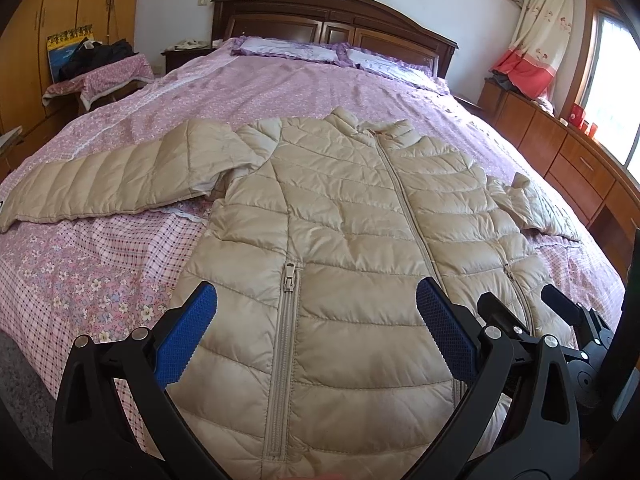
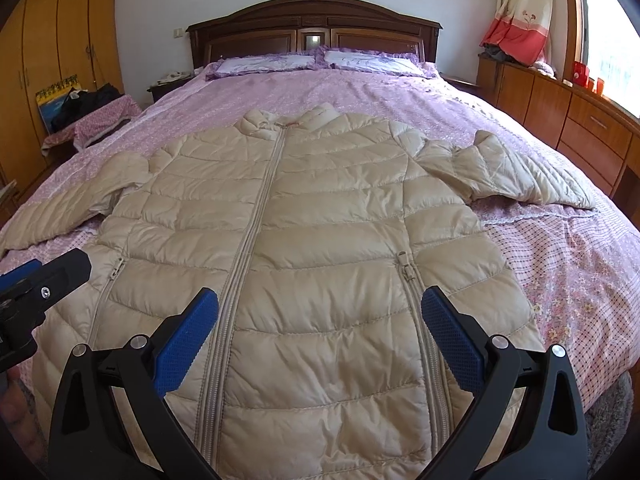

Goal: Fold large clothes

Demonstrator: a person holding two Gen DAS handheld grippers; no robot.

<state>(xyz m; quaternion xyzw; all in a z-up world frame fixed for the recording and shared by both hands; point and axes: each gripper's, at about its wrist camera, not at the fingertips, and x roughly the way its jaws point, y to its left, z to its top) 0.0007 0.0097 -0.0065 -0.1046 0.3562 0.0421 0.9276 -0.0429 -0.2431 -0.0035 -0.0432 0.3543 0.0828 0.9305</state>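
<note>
A beige quilted puffer jacket [image 1: 340,208] [image 2: 296,216] lies zipped and face up on the bed, collar toward the headboard. Its left sleeve [image 1: 100,180] stretches out flat to the left; its right sleeve [image 2: 512,172] is bunched near the bed's right side. My left gripper [image 1: 316,312] hovers open above the jacket's lower left half, near a pocket zipper [image 1: 290,276]. My right gripper [image 2: 320,316] hovers open above the lower hem between the centre zipper [image 2: 248,248] and the right pocket zipper [image 2: 406,270]. Neither holds anything.
The bed [image 1: 280,84] has a pink floral cover, two purple pillows [image 2: 312,62] and a dark wooden headboard [image 2: 312,28]. A covered side table with dark clothes [image 1: 100,68] stands left. Wooden drawers [image 2: 580,124] line the right wall under a window.
</note>
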